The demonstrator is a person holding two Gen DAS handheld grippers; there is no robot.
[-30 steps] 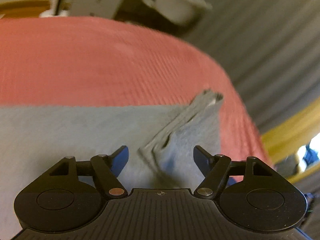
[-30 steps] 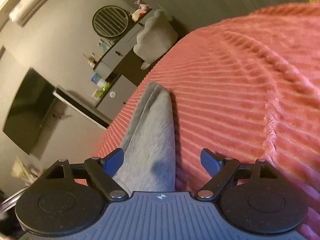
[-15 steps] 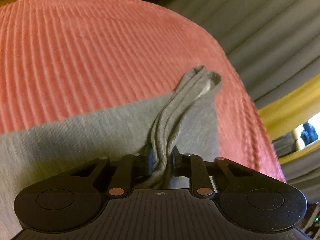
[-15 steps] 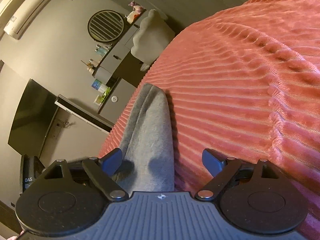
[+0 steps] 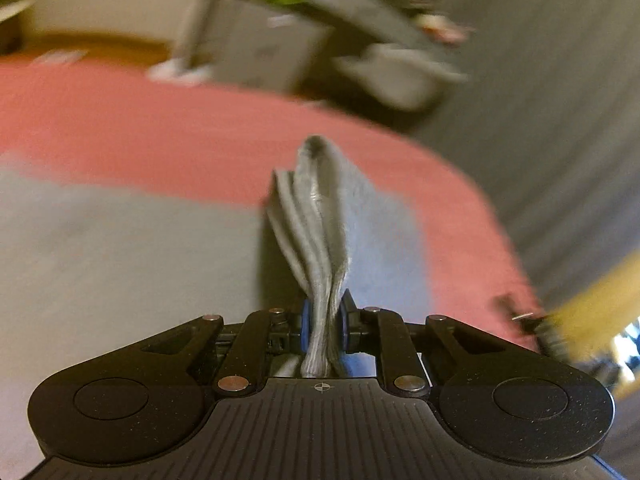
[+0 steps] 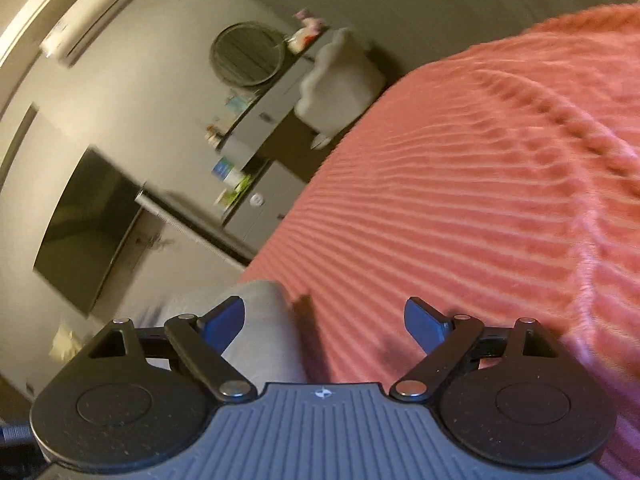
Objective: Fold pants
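The grey pants [image 5: 120, 248] lie spread on a red ribbed bedspread [image 5: 180, 140]. My left gripper [image 5: 323, 322] is shut on a bunched fold of the pants' edge [image 5: 320, 220], which rises from the jaws in a ridge. In the right wrist view, my right gripper [image 6: 324, 324] is open and empty above the bedspread [image 6: 460, 220]. A rounded grey end of the pants [image 6: 260, 320] shows beside its left finger [image 6: 222, 322], and I cannot tell if they touch.
The bed's far edge curves across both views. Beyond it stand a grey cabinet [image 6: 272, 200], a dark TV screen [image 6: 88, 224], a round vent [image 6: 248, 54] and a pale armchair [image 6: 340, 88]. A grey curtain [image 5: 560, 120] hangs at the right.
My left gripper shut on the pants' edge and has lifted the bunched fold. My right gripper stayed open and drew back, so less of the grey pants end shows between its fingers.
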